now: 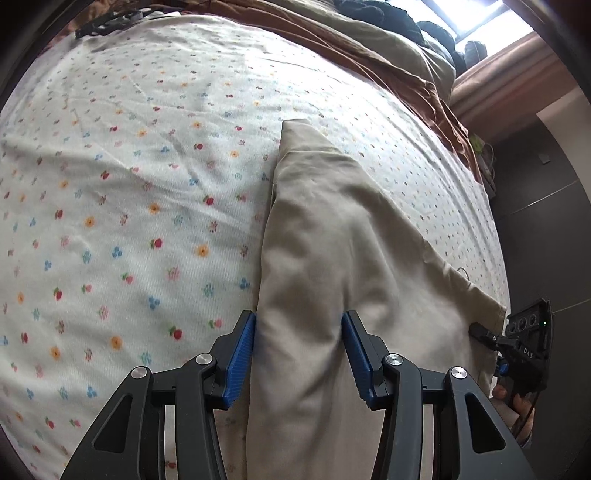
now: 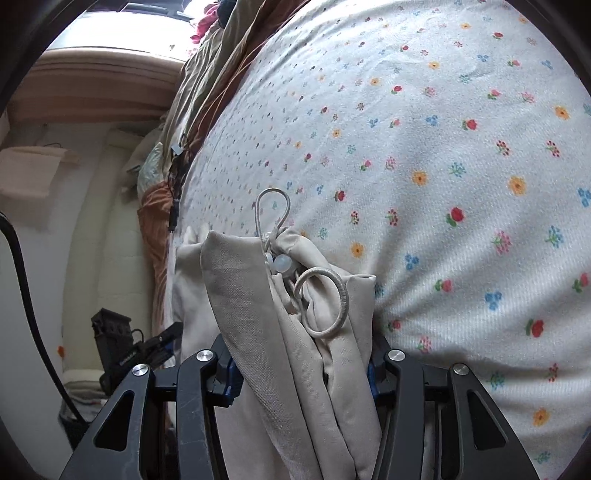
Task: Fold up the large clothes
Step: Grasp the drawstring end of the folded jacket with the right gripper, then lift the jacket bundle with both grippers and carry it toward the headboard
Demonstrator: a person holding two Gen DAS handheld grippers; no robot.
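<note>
A beige garment [image 1: 332, 229] lies in a long folded strip on the flowered bed sheet [image 1: 129, 166]. My left gripper [image 1: 298, 321] is shut on a raised fold of it, one blue pad on each side of the cloth. In the right wrist view, my right gripper [image 2: 301, 365] holds a bunched end of the garment [image 2: 243, 295], and the cloth hides its pads. A pale drawstring loop [image 2: 325, 306] and a clear cord stopper [image 2: 280, 264] lie on top of that bunch. The right gripper's body also shows in the left wrist view at the garment's right corner.
A brown and olive quilt [image 1: 388, 55] is heaped along the far side of the bed, with dark clothes [image 1: 406, 18] beyond it under a bright window. Dark floor [image 1: 546, 221] lies past the bed's right edge. Black cables [image 2: 177, 173] hang by the bed's edge.
</note>
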